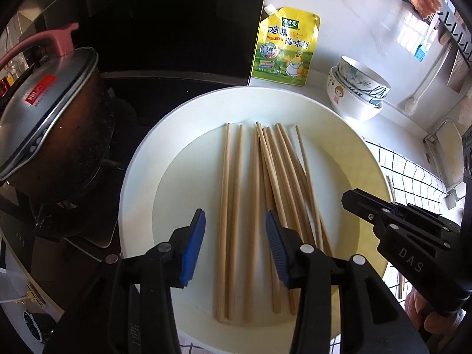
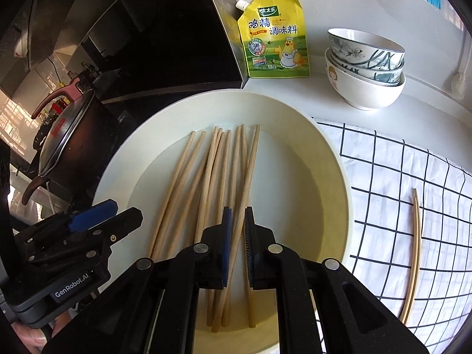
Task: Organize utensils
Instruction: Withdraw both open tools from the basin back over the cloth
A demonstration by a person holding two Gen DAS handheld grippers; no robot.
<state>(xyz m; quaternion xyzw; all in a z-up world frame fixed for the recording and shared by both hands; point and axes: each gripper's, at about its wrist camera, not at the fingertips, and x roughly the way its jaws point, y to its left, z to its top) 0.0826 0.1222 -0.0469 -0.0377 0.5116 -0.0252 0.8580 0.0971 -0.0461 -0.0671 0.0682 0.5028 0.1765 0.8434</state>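
Several wooden chopsticks [image 1: 253, 206] lie roughly side by side in a large white plate [image 1: 141, 177]. My left gripper [image 1: 234, 212] hovers over their near half, open, with its blue pads either side of a few sticks and touching none. My right gripper [image 2: 238, 210] is shut to a narrow slit over the plate [image 2: 339, 206]. One chopstick [image 2: 250, 162] shows through that slit and lies below it. In the left wrist view the right gripper [image 1: 346, 199] hangs clear of the sticks. A separate pair of chopsticks [image 2: 416, 236] rests on the checked cloth [image 2: 398, 162].
A dark pot with a metal lid [image 1: 44, 124] sits on the stove at the left. A yellow seasoning pouch [image 1: 284, 47] leans against the back wall. Stacked bowls [image 1: 358, 88] stand at the back right. The left gripper [image 2: 125, 209] sits at the plate's left rim.
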